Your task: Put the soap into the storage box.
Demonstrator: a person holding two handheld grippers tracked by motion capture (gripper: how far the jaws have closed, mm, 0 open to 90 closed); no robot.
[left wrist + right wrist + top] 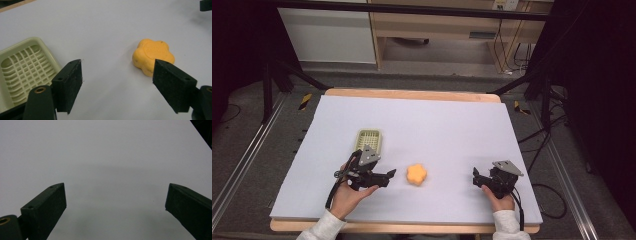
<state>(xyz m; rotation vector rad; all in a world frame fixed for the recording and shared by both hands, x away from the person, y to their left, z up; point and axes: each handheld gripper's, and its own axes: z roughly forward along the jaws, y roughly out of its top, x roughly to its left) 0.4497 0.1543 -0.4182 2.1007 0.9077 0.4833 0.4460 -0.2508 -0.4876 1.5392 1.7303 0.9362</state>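
Both forearms wear white ribbed sleeves. The left gripper and right gripper are black, each with a grey three-cornered plate, trailing black cable and brass-ringed jaw screws.

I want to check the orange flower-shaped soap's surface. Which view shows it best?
The left gripper view: the soap is close, its stamped top visible. The high view shows it small.
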